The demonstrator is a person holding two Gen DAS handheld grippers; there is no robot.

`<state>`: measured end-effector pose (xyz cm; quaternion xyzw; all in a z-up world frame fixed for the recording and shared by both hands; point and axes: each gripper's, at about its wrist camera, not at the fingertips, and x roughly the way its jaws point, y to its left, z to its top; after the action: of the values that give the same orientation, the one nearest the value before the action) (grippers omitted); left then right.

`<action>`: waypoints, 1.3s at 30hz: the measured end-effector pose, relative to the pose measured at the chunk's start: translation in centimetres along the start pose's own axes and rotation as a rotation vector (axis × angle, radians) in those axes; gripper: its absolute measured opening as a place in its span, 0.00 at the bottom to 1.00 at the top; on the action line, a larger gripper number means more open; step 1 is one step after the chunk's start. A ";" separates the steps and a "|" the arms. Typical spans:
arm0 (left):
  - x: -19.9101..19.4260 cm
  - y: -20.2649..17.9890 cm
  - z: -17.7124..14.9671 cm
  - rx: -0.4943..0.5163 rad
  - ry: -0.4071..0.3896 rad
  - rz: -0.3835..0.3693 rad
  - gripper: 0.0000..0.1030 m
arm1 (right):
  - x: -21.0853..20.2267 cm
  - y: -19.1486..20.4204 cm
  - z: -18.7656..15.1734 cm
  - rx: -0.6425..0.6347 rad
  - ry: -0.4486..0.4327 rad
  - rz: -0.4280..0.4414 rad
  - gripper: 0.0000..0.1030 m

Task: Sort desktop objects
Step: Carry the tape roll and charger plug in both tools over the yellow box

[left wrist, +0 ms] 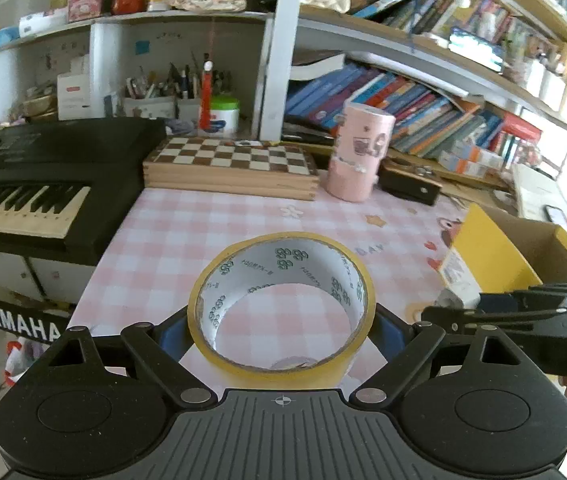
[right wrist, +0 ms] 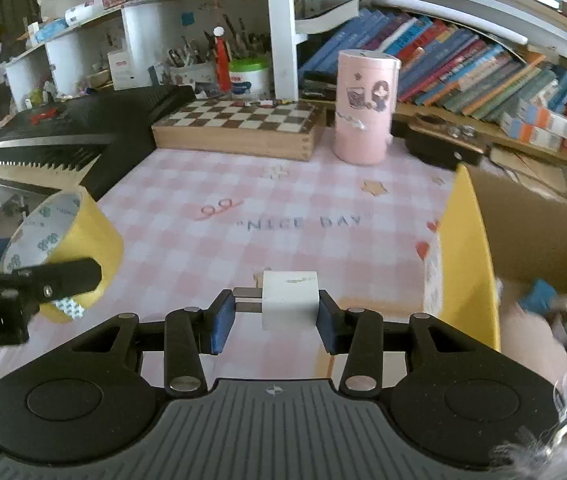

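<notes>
Tape roll [left wrist: 281, 304], yellow with a white printed liner, sits low and centre in the left wrist view, pinched across its outer wall by the left gripper [left wrist: 281, 332], whose blue pads press on either side. Its open core tips up and away from the camera, and it appears lifted off the pink checked tablecloth [left wrist: 187, 224]. In the right wrist view the same roll shows at the left edge, well apart from the box.

A white charger plug [right wrist: 290, 300] is held by the right gripper [right wrist: 273, 318], low and centre in that view; the right pad touches the white body, the left pad meets the metal prongs, so its long axis runs left to right across the fingers.

The yellow cardboard box [right wrist: 467, 248], open-topped, fills the right side of the right wrist view, just beside the plug. I judge it the sorting bin, and the right gripper is clearly the nearer one; the roll must travel rightward across the frame to reach it. Something blue and blurred lies inside.

Readable writing: "YAMAHA" on the keyboard [left wrist: 43, 168] stand at lower left, and "NICE DAY" printed mid-cloth. The green logos on the tape liner are too small to read.
</notes>
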<state>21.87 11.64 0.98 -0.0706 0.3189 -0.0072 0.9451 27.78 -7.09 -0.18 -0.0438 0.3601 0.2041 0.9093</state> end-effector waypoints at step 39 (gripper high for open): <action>-11.8 0.1 -10.0 0.242 0.099 -0.244 0.88 | -13.2 9.3 -15.5 0.237 0.075 -0.144 0.39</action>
<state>6.46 11.12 0.20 0.0061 0.3511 -0.1638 0.9219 5.48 -6.59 -2.15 0.0307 0.4116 0.0924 0.9062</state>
